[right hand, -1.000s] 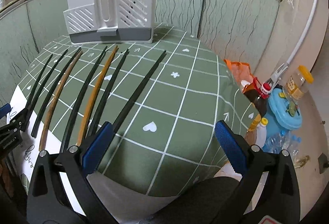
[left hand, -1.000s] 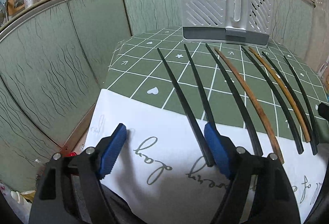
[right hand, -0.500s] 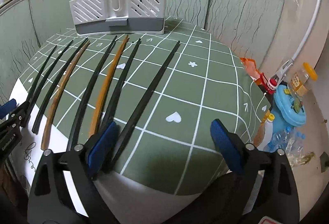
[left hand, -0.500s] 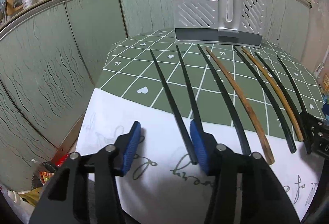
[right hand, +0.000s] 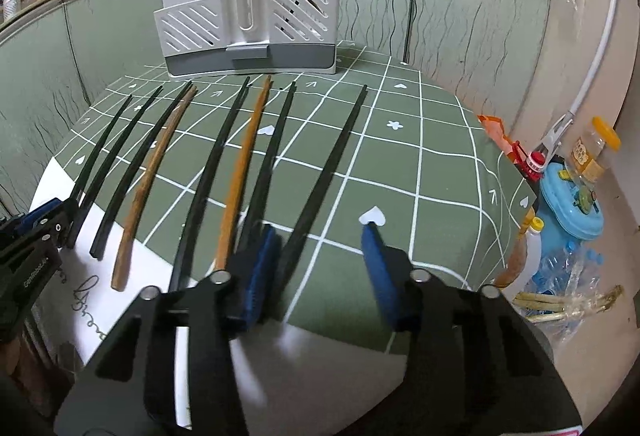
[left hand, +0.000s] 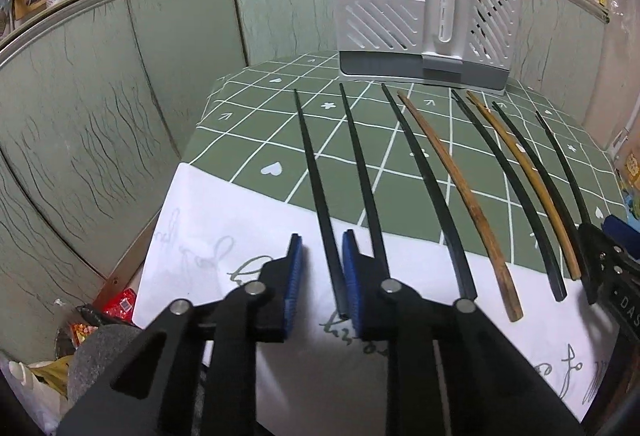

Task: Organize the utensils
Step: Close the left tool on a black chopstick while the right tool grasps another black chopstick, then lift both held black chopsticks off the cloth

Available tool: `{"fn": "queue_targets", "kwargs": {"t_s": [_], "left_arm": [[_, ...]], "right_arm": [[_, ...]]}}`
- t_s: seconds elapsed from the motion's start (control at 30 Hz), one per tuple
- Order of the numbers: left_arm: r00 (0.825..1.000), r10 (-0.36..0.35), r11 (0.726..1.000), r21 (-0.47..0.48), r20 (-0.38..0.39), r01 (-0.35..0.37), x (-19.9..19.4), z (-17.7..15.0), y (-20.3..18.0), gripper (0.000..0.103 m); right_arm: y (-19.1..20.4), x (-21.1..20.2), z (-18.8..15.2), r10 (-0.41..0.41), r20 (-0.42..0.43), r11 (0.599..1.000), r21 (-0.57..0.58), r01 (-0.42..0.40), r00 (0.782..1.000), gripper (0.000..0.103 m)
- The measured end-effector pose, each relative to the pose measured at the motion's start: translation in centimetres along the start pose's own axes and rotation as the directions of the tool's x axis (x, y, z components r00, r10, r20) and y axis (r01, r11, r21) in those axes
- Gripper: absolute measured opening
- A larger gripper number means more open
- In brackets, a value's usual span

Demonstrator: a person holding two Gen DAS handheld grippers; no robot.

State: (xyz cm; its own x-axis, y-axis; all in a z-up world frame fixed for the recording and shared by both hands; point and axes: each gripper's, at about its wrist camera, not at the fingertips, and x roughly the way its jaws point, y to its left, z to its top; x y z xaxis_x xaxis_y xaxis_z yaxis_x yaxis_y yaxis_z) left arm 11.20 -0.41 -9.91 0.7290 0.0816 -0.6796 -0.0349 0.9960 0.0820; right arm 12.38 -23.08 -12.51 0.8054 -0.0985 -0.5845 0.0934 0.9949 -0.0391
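On the green checked tablecloth (left hand: 248, 140), eight chopsticks lie in a row before the utensil holder (left hand: 424, 32). Left gripper (left hand: 320, 268) straddles the leftmost black chopstick (left hand: 316, 180), pads narrowly apart. Right gripper (right hand: 320, 252) stands spread around the rightmost black chopstick (right hand: 332, 164).

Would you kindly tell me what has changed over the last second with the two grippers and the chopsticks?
Both grippers narrowed and moved in. The left gripper now straddles the leftmost black chopstick, with a gap remaining on one side. The right gripper closed partway around the rightmost black chopstick, jaws still apart. Neither chopstick is lifted. The other chopsticks and the white utensil holder stayed put.
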Motion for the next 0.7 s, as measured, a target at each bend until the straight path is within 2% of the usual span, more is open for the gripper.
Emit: {"fn": "queue_targets", "kwargs": {"t_s": [0.13,0.37,0.47,0.7], "left_arm": [[1.0,0.01,1.0,-0.008,-0.004,-0.01,0.03,-0.01,0.33,0.009],[1.0,0.002,1.0,-0.006,-0.002,-0.002,-0.06,-0.11,0.56,0.008],[1.0,-0.004,1.0,-0.006,-0.002,0.004,-0.07,-0.11,0.57,0.008],[1.0,-0.018,1.0,-0.01,0.0,0.018,-0.15,-0.16,0.81,0.008]], "right_arm": [[0.31,-0.11,-0.1,-0.01,0.001,1.0,0.01,0.01,1.0,0.028],[0.14,-0.39,-0.25,-0.046,0.003,0.998,0.049,0.046,0.999,0.01],[-0.14,-0.42,-0.21,-0.042,0.001,0.997,0.059,0.042,0.999,0.006],[-0.39,-0.51,-0.36,-0.027,0.004,0.998,0.055,0.027,1.0,0.006]]}}
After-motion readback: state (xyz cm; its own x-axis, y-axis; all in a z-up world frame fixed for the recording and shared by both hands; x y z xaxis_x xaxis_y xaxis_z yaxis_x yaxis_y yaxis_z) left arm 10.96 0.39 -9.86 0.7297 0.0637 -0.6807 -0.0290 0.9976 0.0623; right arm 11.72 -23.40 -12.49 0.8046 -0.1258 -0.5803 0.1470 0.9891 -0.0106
